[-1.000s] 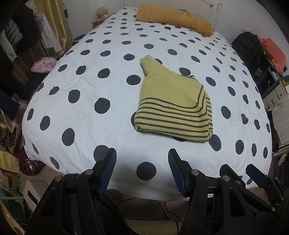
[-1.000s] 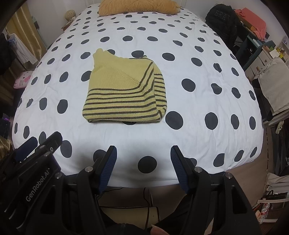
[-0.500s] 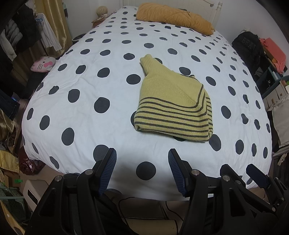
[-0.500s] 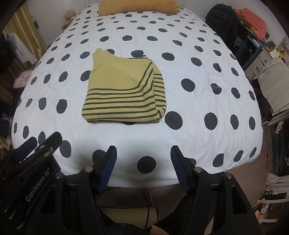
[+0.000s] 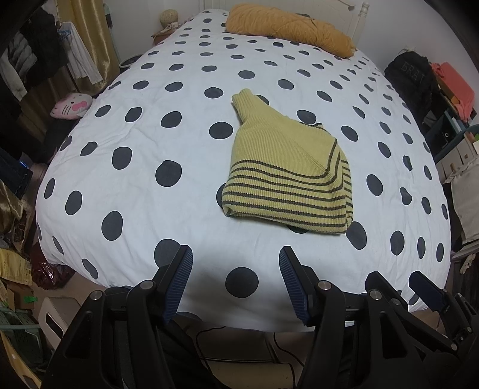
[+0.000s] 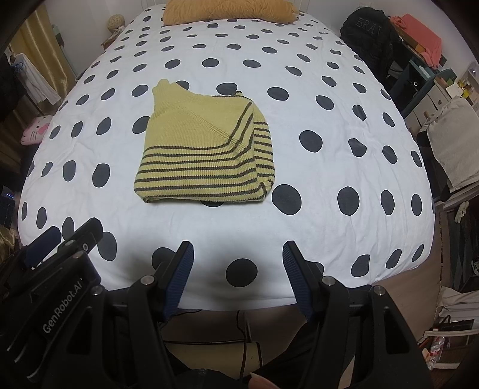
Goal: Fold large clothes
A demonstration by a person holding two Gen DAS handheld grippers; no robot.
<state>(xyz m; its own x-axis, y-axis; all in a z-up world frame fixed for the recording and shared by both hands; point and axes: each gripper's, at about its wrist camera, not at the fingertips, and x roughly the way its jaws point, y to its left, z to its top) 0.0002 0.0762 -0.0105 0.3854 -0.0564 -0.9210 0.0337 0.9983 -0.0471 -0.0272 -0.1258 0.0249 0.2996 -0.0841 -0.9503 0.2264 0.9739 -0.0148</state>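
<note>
A yellow knit sweater with dark stripes [image 5: 287, 176] [image 6: 206, 152] lies folded into a compact bundle in the middle of the white bed with black dots [image 5: 149, 140] [image 6: 344, 167]. One ribbed cuff or collar end sticks out toward the far left of the bundle. My left gripper [image 5: 235, 254] hangs open over the bed's near edge, well short of the sweater, nothing between its blue pads. My right gripper [image 6: 238, 250] is likewise open and empty above the near edge. The right gripper's body shows at the lower right of the left wrist view, the left one's at the lower left of the right wrist view.
An orange pillow [image 5: 287, 27] [image 6: 227, 10] lies at the head of the bed. A pink cat plush [image 5: 71, 106] sits off the left side by hanging clothes. A black backpack [image 6: 368, 39] and shelves stand to the right. Cables cross the floor below the near edge.
</note>
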